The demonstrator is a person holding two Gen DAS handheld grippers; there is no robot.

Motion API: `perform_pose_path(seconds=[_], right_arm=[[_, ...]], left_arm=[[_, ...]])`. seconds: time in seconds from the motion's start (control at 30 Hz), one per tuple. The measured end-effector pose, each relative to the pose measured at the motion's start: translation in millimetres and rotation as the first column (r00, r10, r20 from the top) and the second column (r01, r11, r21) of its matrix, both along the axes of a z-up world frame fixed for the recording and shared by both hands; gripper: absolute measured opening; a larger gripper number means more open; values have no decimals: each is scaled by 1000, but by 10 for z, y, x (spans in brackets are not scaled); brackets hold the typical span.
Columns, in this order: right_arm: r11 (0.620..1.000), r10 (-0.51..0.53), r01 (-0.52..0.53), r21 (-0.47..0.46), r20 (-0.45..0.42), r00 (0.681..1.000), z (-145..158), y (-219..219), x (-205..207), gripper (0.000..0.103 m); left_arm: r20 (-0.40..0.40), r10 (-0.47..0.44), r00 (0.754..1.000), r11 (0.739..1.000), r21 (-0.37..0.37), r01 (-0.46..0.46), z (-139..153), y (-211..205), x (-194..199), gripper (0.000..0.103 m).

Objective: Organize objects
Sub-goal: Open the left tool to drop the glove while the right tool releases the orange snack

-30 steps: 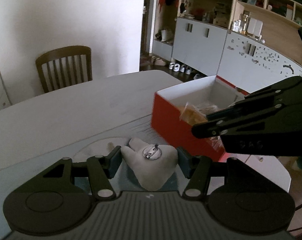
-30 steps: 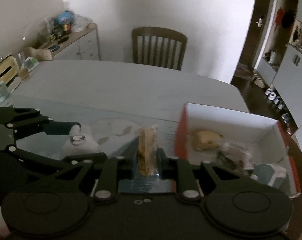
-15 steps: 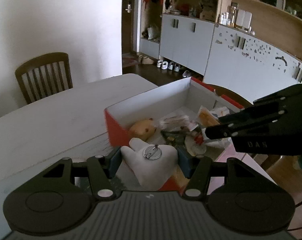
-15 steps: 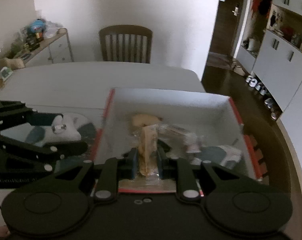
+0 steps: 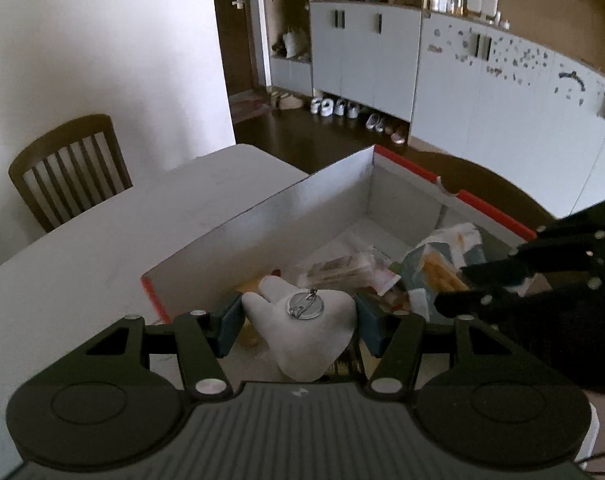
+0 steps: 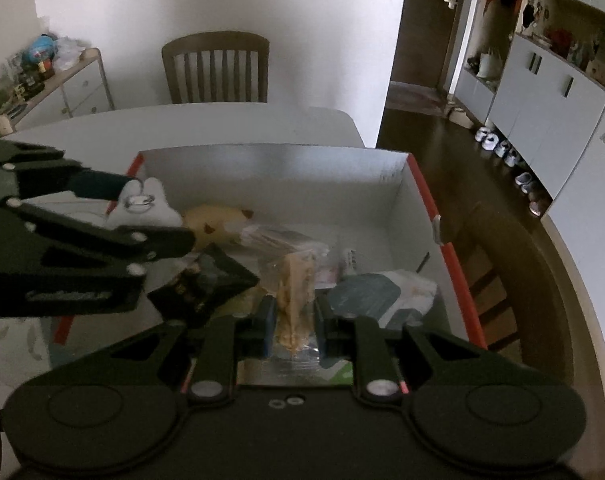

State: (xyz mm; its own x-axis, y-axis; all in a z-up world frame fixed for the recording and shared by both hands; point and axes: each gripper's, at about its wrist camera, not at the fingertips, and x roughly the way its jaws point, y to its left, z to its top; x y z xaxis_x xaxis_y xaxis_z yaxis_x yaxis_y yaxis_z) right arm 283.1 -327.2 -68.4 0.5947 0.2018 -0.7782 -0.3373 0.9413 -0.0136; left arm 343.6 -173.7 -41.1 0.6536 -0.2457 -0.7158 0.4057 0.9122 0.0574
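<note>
The left gripper (image 5: 298,322) has its jaws pinching a soft white mitten-shaped plush with a round metal pin badge on its back (image 5: 302,332), one blue pad on each flank of the toy. Its long axis runs along the line the jaws point, rounded lobes forward and tapered end back toward the gripper body. Just beyond and below these jaws lies the white-lined cardboard box with red outer walls (image 5: 262,236), standing on the pale surface (image 5: 82,264). The plush hangs above the box's near-left corner, inside the rim as far as the right wrist view shows.

To the right, the right gripper (image 6: 292,320) has its jaws drawn narrow on a clear-wrapped tan snack bar (image 6: 294,296), which stands on end between the pads, its long axis pointing forward and up from them. Straight ahead of and under these jaws is the middle of the box floor, already littered with a yellowish bun-like item (image 6: 218,220), a dark foil packet (image 6: 206,284) and a grey-and-white pouch (image 6: 378,296).

Judged from this, both carried things are over the box and the drop is what remains. The snack bar sits more centrally over the opening. The plush is closer to the left wall, so its release probably wants a little more travel inward.
</note>
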Motion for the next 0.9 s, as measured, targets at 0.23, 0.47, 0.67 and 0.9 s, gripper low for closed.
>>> perform_pose_path(seconds=[0.23,0.47,0.67,0.9], right_arm=[[1000,10,-10,5,-38,999,-170,-4,196,19],[999,42,-43,-20,-63,997,-301,87,285,19],[998,50,-54,-42,-86,995,-398,110,323,19],[997,58,-63,-39,-109,992,-450,113,361,19]], left_arm=[[-44,30,999,998,50,-28,-193,-121,399,59],[-130,70,989,997,44,-65,-386,-103,638,59],[-147,48,988,997,73,-37,-479,-146,647,59],[-186,59,981,997,58,-49,-560,-90,666,59]])
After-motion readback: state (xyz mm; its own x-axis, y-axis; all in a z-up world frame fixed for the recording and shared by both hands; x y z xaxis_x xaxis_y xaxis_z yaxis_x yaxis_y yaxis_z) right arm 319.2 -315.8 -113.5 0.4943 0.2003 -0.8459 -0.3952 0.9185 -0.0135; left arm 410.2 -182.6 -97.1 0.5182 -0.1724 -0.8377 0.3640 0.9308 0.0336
